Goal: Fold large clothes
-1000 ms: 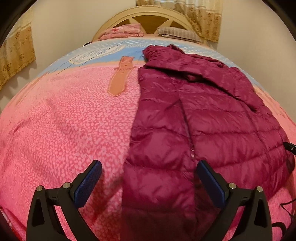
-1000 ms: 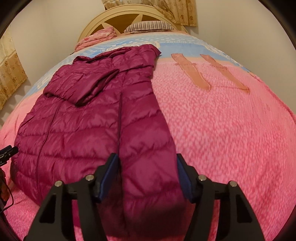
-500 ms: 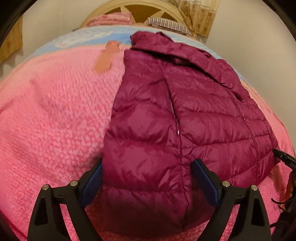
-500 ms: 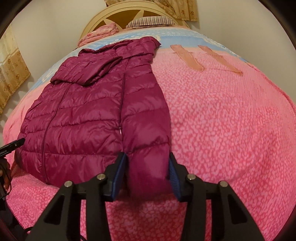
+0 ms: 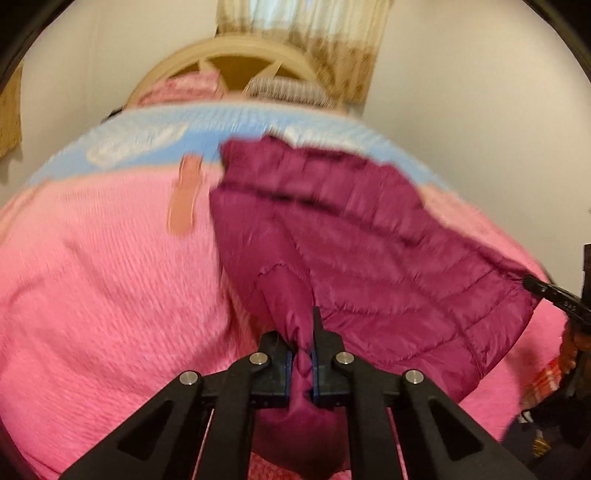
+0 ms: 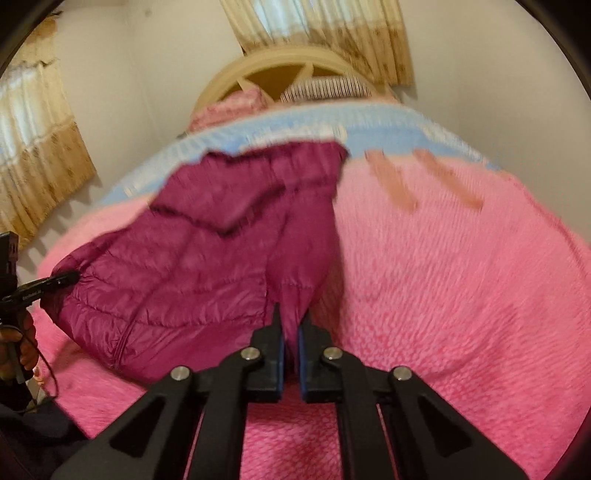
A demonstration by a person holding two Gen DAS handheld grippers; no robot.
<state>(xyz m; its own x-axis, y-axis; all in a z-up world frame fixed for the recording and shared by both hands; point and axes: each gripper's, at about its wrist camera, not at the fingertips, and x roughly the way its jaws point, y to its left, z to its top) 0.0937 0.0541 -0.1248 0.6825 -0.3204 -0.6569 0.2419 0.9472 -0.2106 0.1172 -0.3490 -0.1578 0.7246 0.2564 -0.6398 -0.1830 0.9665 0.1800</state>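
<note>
Now both claws have closed: the left claw (image 5: 300, 354) and right claw (image 6: 289, 345), wide apart a moment ago, each pinch a hem corner of the magenta quilted puffer jacket (image 5: 369, 236), lifting it off the pink bed (image 5: 92, 277), ready to fold towards the collar.

This is a bedroom in a home. A big bed with a pink blanket (image 5: 92, 277) fills the space ahead of the tools. Far ahead are pillows (image 6: 325, 88), a round wooden headboard (image 5: 229, 55) and yellow curtains (image 6: 325, 33) on the wall.
</note>
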